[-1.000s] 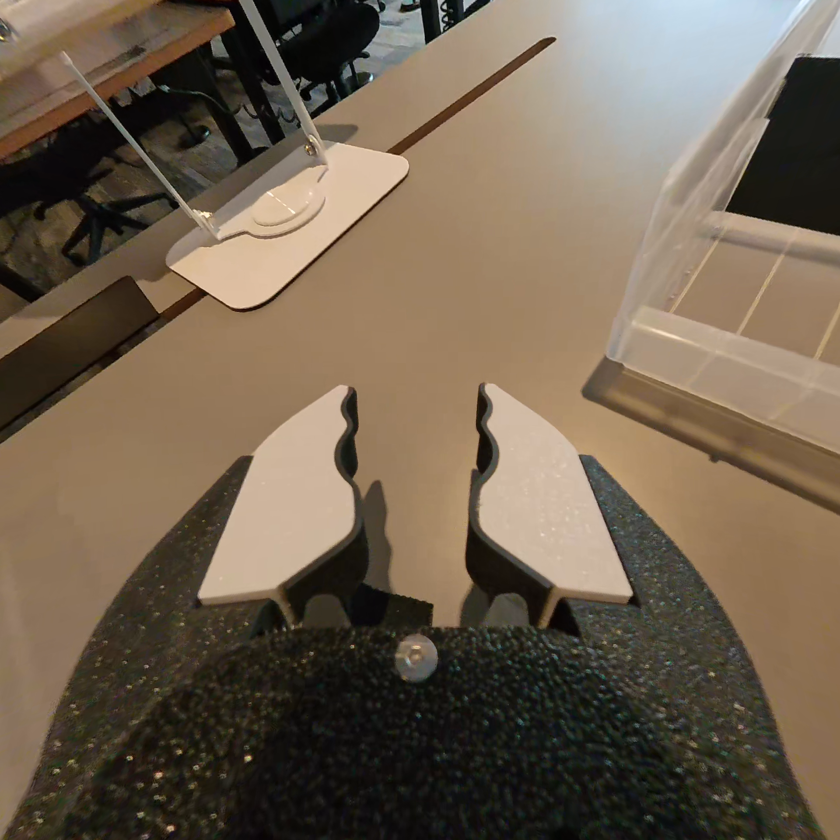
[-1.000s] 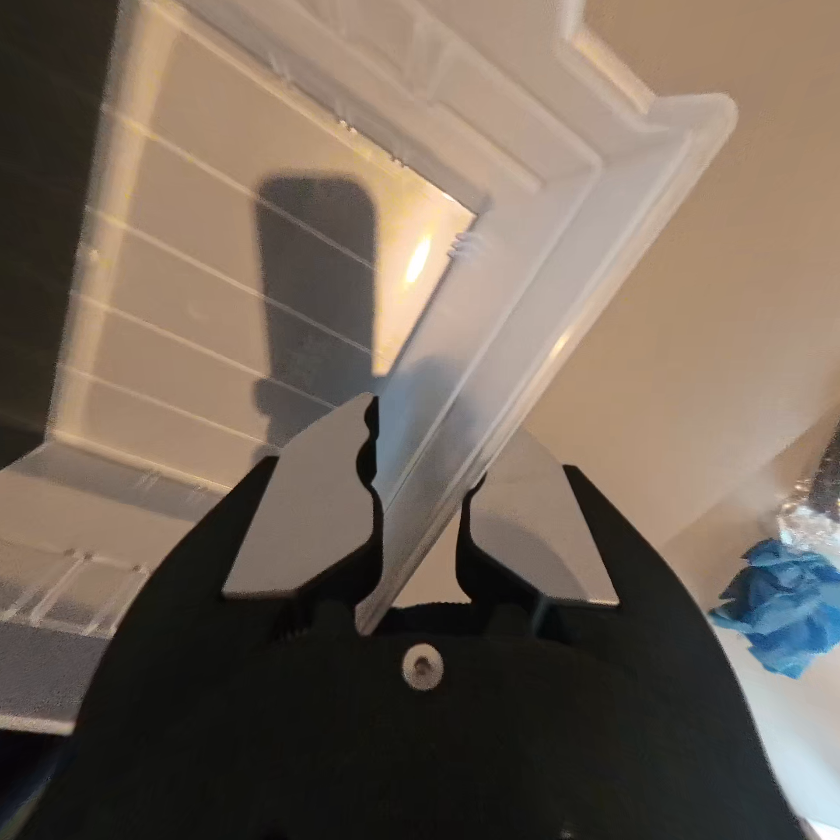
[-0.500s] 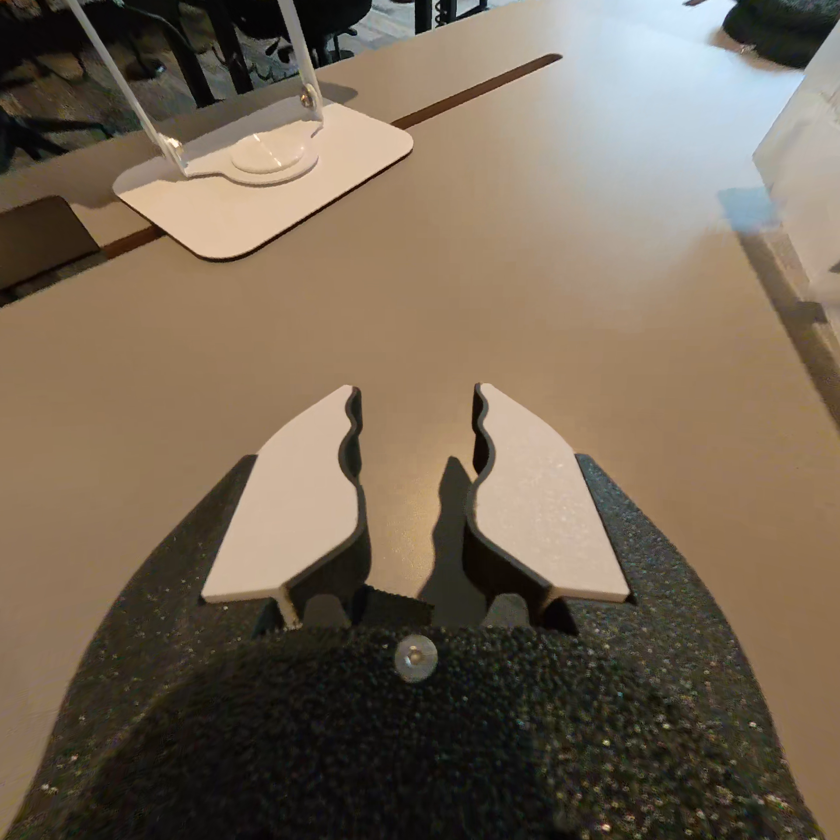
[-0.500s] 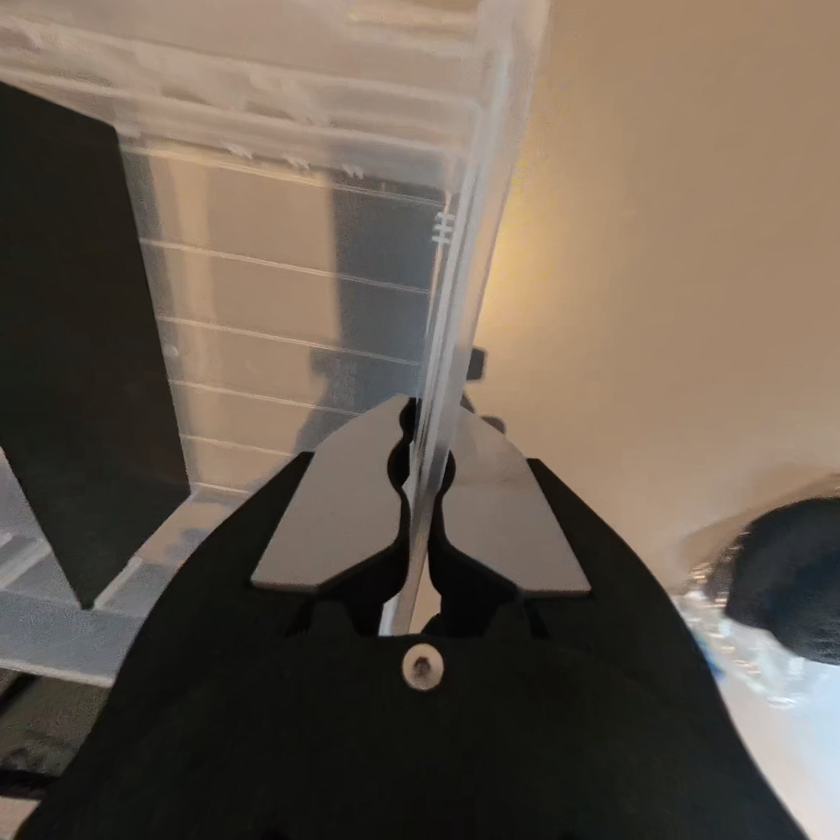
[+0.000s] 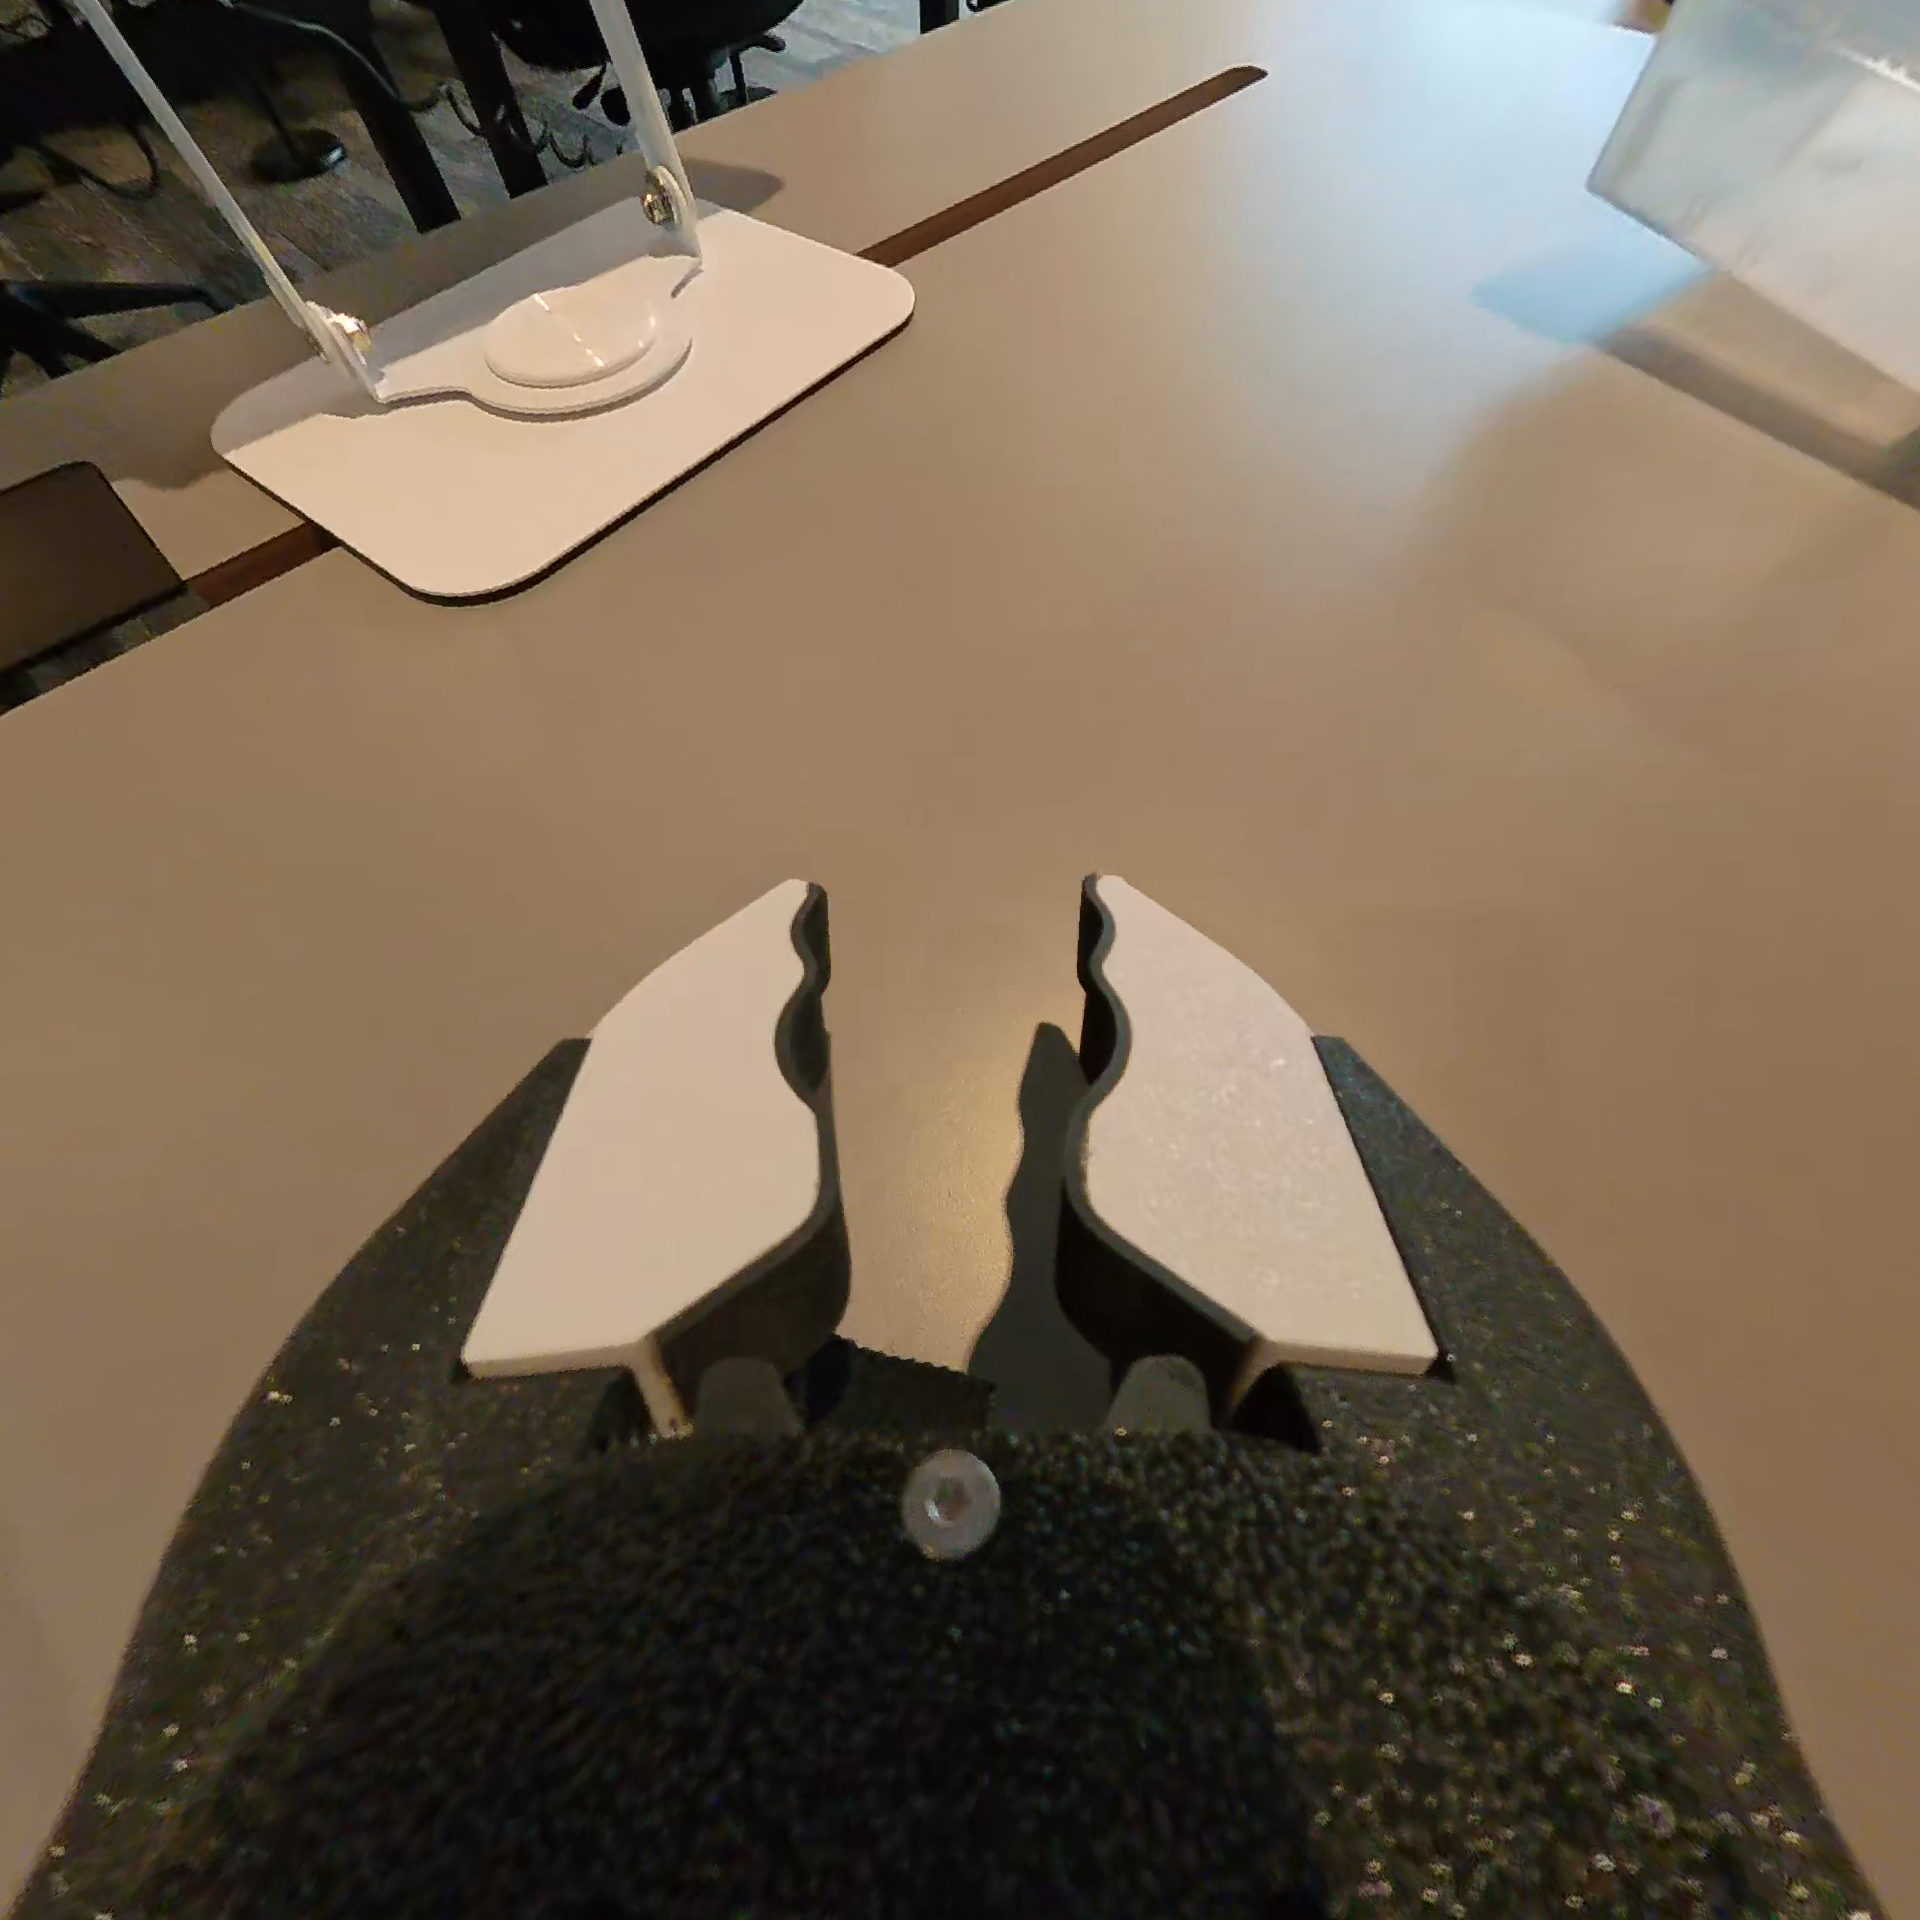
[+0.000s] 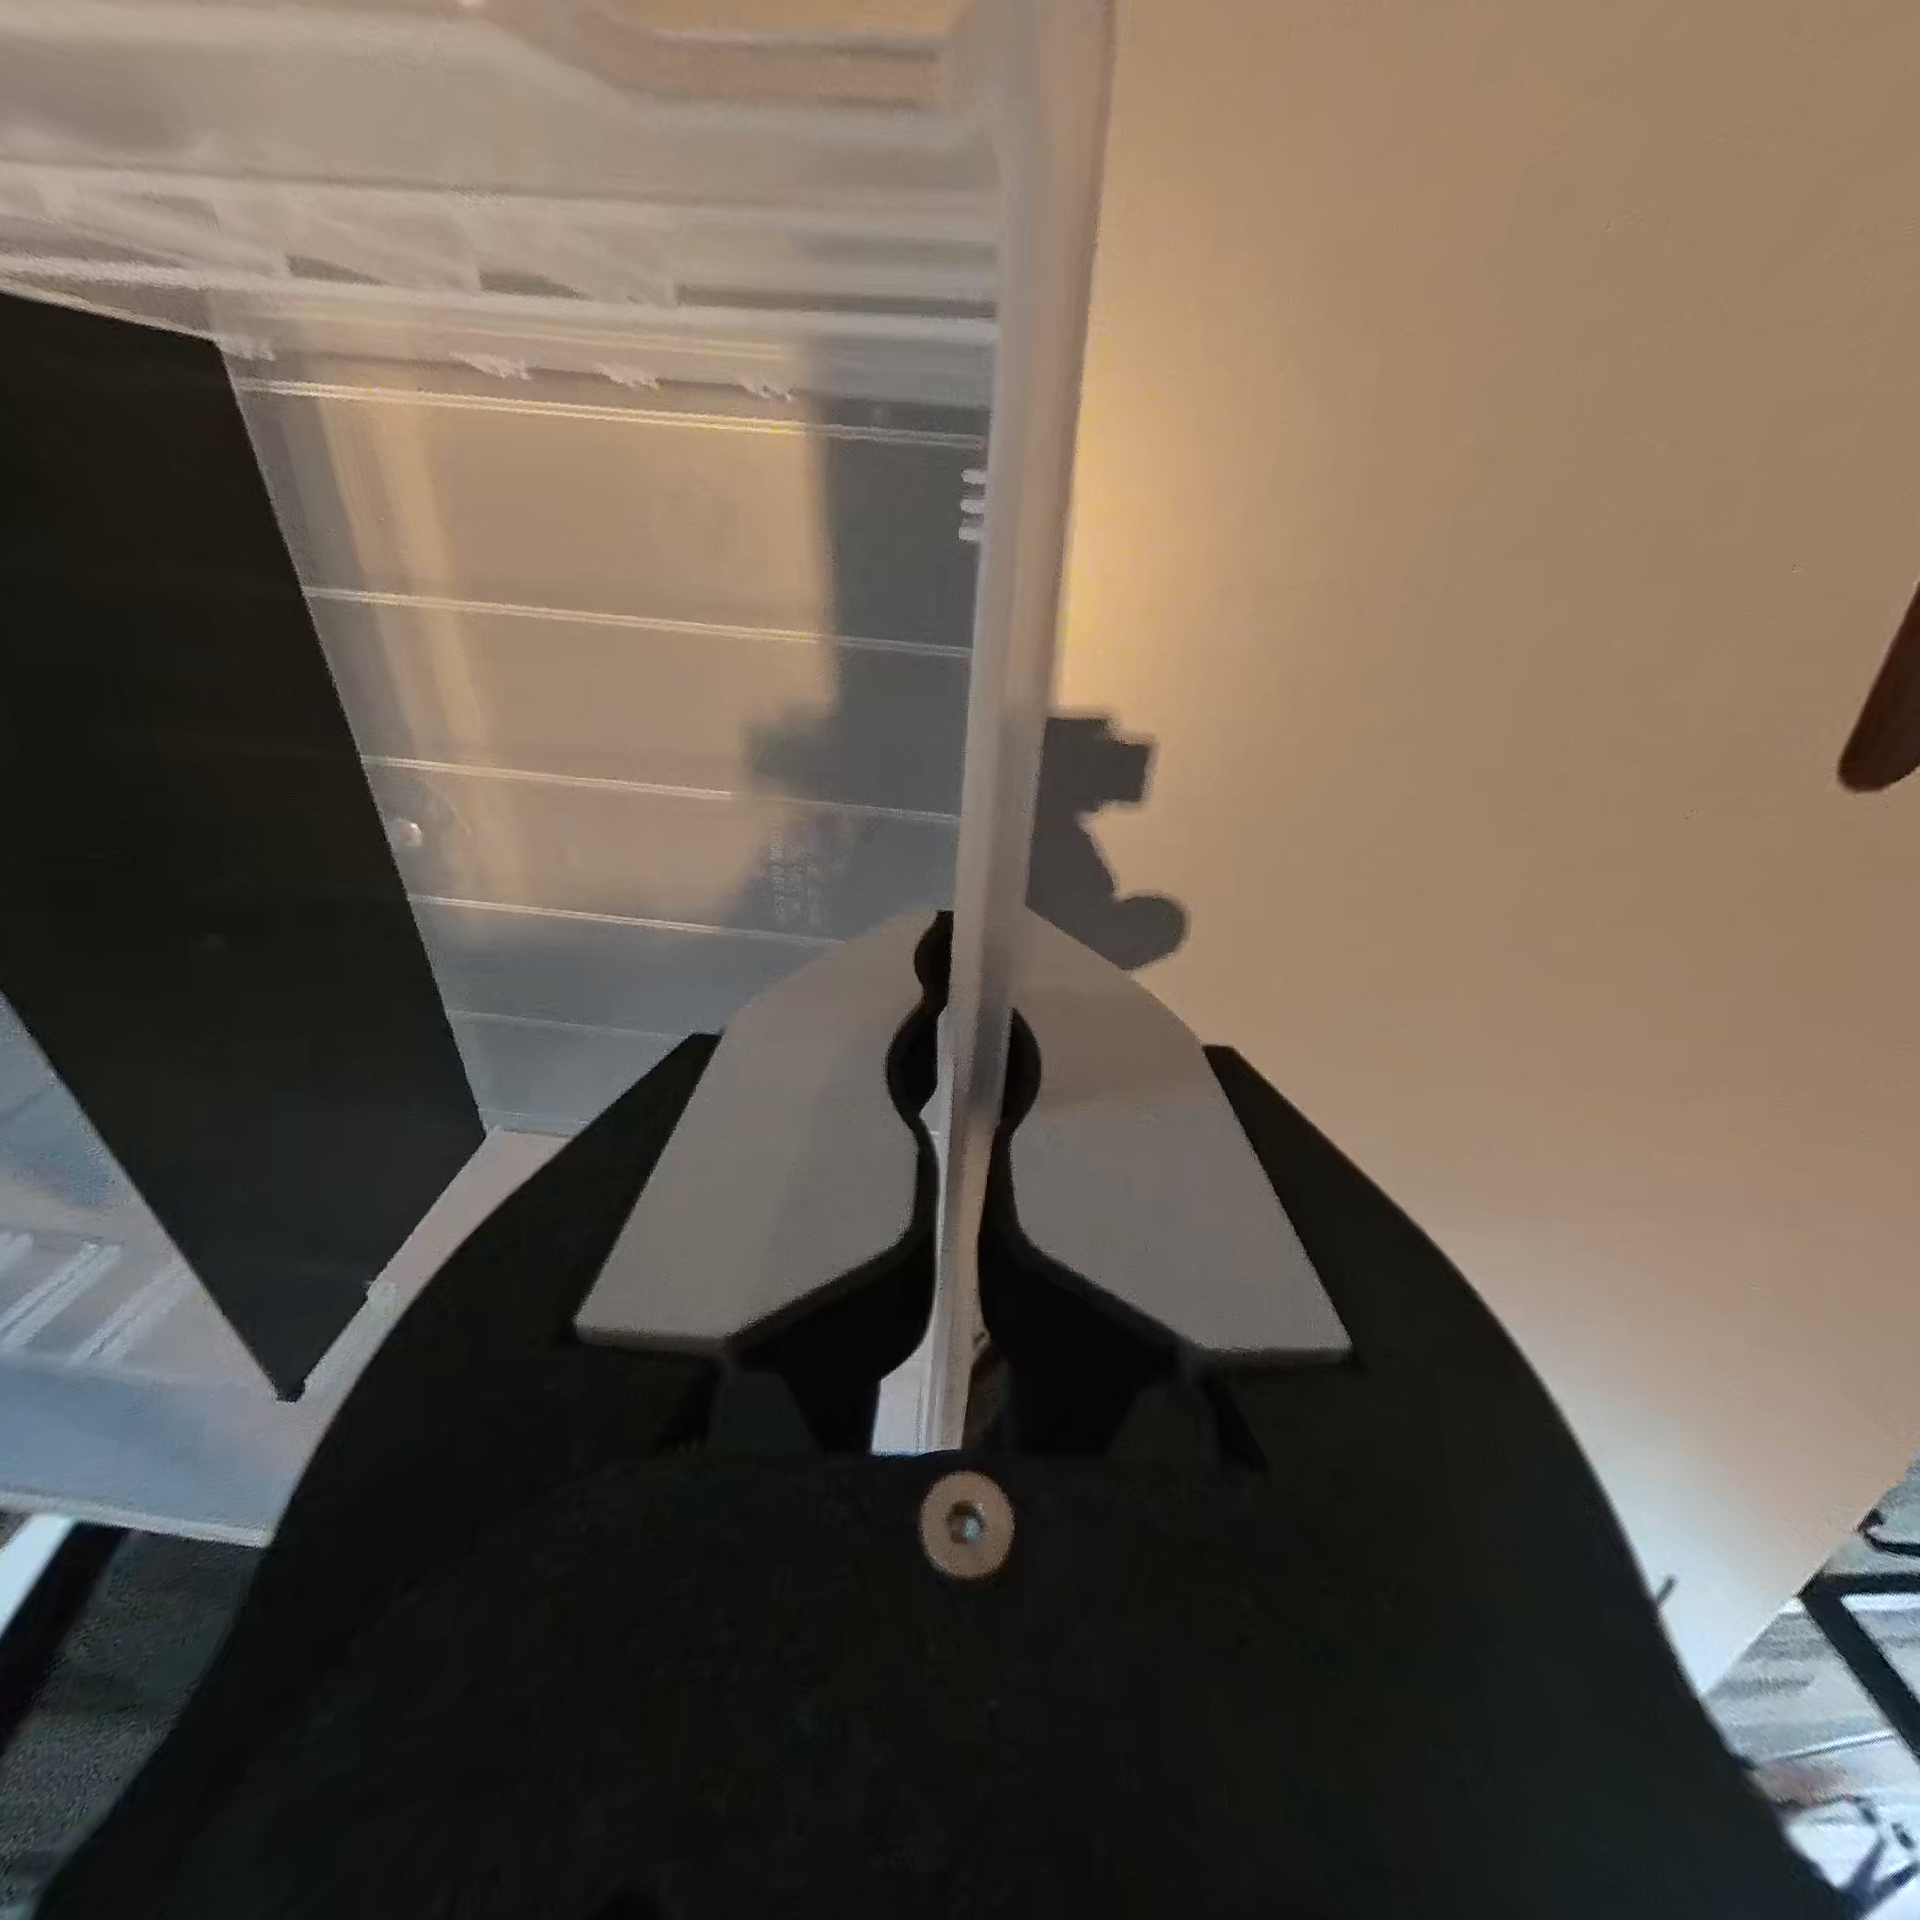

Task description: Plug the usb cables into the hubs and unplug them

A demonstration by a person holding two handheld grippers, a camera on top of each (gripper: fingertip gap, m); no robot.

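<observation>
Right gripper [image 6: 971,935] jaws clench clear bin [image 6: 623,665] wall; left gripper [image 5: 951,894] jaws released above table [image 5: 1143,582]

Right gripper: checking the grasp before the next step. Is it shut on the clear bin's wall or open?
Shut: the right gripper clamps the clear bin's wall, one finger on each side.

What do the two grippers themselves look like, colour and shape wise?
Both match: the left gripper and right gripper each have a rough, speckled black body, two flat pale grey fingers with wavy black inner edges, and one silver screw centred behind them. No cables, markings or sleeves show.
</observation>
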